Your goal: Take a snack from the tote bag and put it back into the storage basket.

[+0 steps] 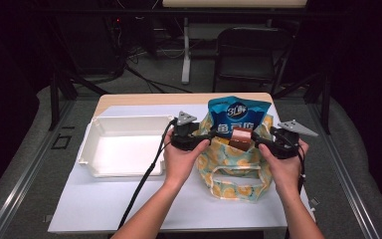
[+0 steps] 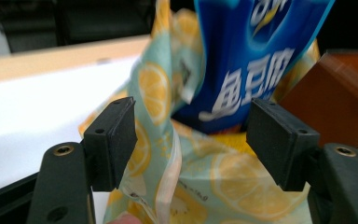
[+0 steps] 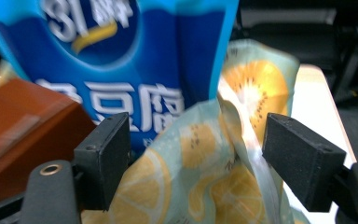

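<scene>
The bag (image 1: 236, 167) lay at table centre-right, a blue packet (image 1: 238, 115) and brown box (image 1: 239, 138) standing in its mouth. The left gripper (image 1: 206, 135) sat at the mouth's 9 o'clock, the right gripper (image 1: 258, 139) at 3 o'clock. Both jaw pairs stood apart, the bag's rim loose between them, unpinched.

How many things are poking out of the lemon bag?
2. A blue snack packet stands tall at the back of the lemon bag's opening, and a brown box sits just in front of it at the mouth. More could be hidden deeper inside.
</scene>
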`<state>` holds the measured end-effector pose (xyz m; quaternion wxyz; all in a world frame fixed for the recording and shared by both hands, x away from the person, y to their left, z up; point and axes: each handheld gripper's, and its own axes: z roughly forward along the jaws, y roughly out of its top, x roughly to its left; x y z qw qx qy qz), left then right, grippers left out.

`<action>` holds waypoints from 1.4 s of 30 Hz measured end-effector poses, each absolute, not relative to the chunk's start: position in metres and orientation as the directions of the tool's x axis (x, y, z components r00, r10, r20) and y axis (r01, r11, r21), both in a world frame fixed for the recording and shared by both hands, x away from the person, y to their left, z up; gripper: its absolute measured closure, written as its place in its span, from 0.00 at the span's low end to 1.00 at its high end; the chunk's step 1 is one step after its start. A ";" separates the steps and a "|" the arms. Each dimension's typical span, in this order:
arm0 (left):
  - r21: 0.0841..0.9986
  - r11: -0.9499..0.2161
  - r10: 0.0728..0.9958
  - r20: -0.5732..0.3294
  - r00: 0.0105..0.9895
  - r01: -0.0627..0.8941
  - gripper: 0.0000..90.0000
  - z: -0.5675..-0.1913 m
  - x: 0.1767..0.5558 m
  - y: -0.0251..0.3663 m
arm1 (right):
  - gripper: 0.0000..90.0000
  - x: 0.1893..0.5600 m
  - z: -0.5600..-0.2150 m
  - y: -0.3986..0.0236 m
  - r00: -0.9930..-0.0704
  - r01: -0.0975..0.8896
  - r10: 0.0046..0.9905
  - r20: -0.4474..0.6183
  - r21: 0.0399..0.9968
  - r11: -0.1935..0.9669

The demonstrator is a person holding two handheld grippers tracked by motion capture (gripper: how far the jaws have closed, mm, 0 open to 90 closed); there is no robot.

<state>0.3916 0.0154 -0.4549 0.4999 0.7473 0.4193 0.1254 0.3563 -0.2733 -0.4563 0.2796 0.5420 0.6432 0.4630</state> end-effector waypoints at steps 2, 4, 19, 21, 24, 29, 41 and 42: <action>0.831 -0.163 0.758 -0.240 0.606 0.532 0.37 -0.461 0.396 0.014 | 0.28 0.361 -0.461 -0.272 -0.241 0.480 0.959 0.147 0.877 -0.014; 0.819 -0.176 0.751 -0.247 0.613 0.546 0.39 -0.465 0.398 0.013 | 0.33 0.363 -0.466 -0.270 -0.223 0.497 0.963 0.151 0.867 -0.021; 0.749 -0.245 0.751 -0.256 0.609 0.616 1.00 -0.488 0.405 0.024 | 0.97 0.363 -0.490 -0.279 -0.218 0.566 0.973 0.073 0.822 0.065; 0.732 -0.270 0.748 -0.249 0.615 0.625 1.00 -0.494 0.405 0.024 | 0.97 0.363 -0.492 -0.279 -0.222 0.565 0.972 0.071 0.822 0.069; 0.714 -0.298 0.758 -0.226 0.611 0.634 1.00 -0.504 0.403 0.020 | 0.96 0.363 -0.495 -0.281 -0.223 0.567 0.972 0.079 0.821 0.064; 0.695 -0.332 0.765 -0.198 0.613 0.638 1.00 -0.514 0.402 0.013 | 0.95 0.366 -0.500 -0.284 -0.231 0.564 0.969 0.092 0.824 0.057; 0.688 -0.332 0.776 -0.190 0.601 0.646 0.98 -0.532 0.400 0.007 | 0.97 0.372 -0.502 -0.293 -0.201 0.560 0.978 0.053 0.826 0.070; 0.691 -0.328 0.775 -0.193 0.602 0.644 0.98 -0.531 0.400 0.008 | 0.98 0.373 -0.501 -0.294 -0.198 0.561 0.979 0.048 0.824 0.073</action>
